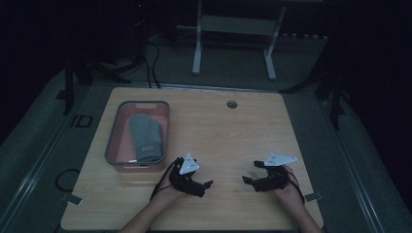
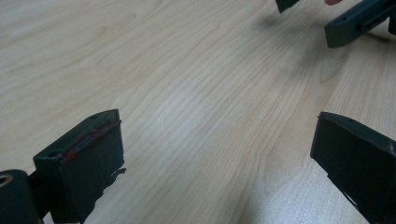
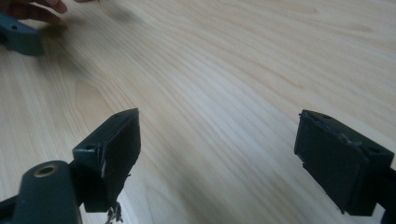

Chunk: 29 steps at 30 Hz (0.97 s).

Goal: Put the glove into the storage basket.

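Pale wood grain covers the bench (image 1: 228, 131), where both hands rest near the front edge. The left tool (image 1: 204, 187) sits low over bare wood with its jaws spread wide apart and nothing between them; the right tool (image 1: 250, 172) faces it, near but not touching, jaws likewise wide apart and empty. At the bench's left side, just beyond the left hand (image 1: 167, 187), a grey tray (image 1: 112, 141) holds a grey folded cloth (image 1: 145, 138).

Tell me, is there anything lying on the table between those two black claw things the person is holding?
Nothing: between the left gripper and the right gripper there is bare wooden table, as the high view shows.
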{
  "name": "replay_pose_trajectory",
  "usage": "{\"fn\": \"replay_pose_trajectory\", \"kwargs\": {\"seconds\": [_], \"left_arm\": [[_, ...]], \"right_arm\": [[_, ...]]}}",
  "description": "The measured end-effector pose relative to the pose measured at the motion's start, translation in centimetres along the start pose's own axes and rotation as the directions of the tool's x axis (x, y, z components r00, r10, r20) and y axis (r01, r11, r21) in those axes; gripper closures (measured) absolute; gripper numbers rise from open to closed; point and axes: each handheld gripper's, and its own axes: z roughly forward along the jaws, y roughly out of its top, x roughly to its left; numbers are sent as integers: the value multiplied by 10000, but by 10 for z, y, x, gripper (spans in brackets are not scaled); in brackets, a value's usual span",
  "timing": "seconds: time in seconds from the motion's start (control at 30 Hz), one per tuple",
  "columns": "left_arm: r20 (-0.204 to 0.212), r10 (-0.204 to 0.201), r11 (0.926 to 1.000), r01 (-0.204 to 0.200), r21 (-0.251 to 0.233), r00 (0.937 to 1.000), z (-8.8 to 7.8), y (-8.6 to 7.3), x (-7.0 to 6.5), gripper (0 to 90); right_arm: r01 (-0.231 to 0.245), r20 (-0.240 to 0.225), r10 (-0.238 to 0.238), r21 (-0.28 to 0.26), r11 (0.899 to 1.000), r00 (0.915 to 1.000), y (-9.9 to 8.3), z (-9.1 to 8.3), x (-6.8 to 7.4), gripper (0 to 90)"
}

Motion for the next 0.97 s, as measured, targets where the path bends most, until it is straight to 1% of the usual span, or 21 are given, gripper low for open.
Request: {"fn": "replay_pose_trajectory", "kwargs": {"seconds": [0.1,0.2,0.27,0.37,0.4,0.43,0.5,0.6,0.8,0.97], "left_arm": [[163,-40,10000,41,-51,9999,2,-3,-2,29],[209,-24,9999,27,-124,9998,2,-4,-3,29],[181,-111,9996,116,-272,9998,1,-5,-4,29],[288,-210,9988,223,-434,9994,1,-7,-5,29],[234,-219,9989,228,-398,9995,1,-7,-6,29],[206,-179,9990,188,-412,9996,0,-7,-7,29],[156,-79,9993,85,-361,9998,1,-8,-8,29],[107,-28,9992,32,-404,9999,1,-7,-8,29],[125,-217,9988,222,-445,9997,-1,-7,-4,29],[148,-245,9987,252,-436,9996,-1,-8,-3,29]], "right_arm": [[-178,94,179,-82,9998,9998,-8,-6,-3,144],[-256,231,260,-186,9995,9994,-14,-12,-7,144],[-312,315,321,-284,9991,9990,-17,-16,-10,144],[-417,403,436,-472,9980,9982,-22,-22,-12,143],[-385,483,409,-498,9980,9980,-23,-23,-13,142],[-404,470,426,-484,9980,9980,-24,-23,-14,140],[-425,610,455,-491,9979,9971,-25,-24,-16,140],[-424,712,455,-442,9981,9964,-25,-24,-19,140],[-373,722,403,-423,9984,9966,-26,-22,-19,140],[-403,723,434,-428,9983,9964,-26,-22,-19,140]]}}
